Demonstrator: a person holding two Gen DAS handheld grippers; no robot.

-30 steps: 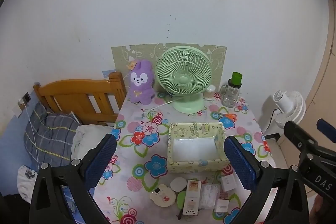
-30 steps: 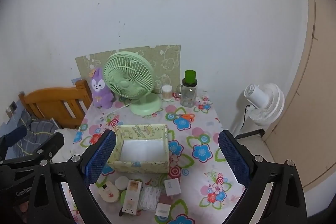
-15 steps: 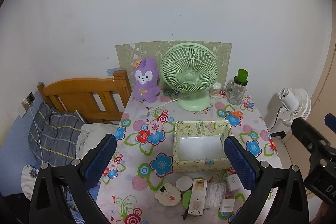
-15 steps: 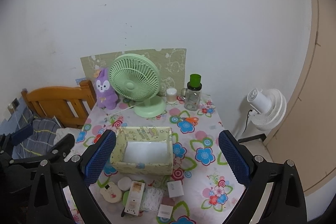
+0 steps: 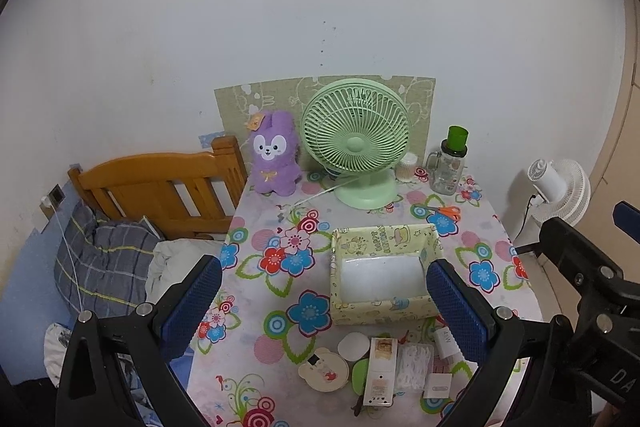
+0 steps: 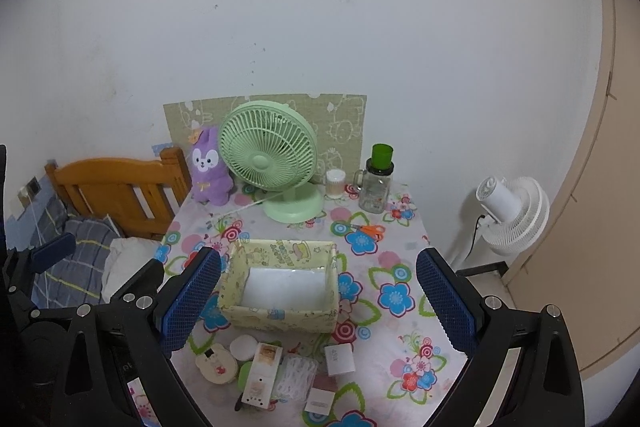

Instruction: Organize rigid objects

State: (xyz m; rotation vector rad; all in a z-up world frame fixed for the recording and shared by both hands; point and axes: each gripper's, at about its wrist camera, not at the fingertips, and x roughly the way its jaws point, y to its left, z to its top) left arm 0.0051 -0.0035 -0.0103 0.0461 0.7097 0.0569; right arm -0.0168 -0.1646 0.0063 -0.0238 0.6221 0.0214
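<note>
Small rigid items (round tins, slim box, white cubes) sit clustered at table's near edge, just in front of the yellow box, which is empty, so nothing sorted yet. Left gripper and right gripper both spread wide, holding nothing, hovering above. Vs 1 s ago: both views pulled back/up slightly; items unmoved.

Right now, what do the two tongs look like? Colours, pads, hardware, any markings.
Both are alike: black angular plastic frames with silver screw heads, each finger tipped with a blue, dimple-textured pad. Left tongs; right tongs. The right tongs' body, seen from the left wrist view, carries white lettering, partly cut off, reading "DA". No cables or sleeves are visible.
</note>
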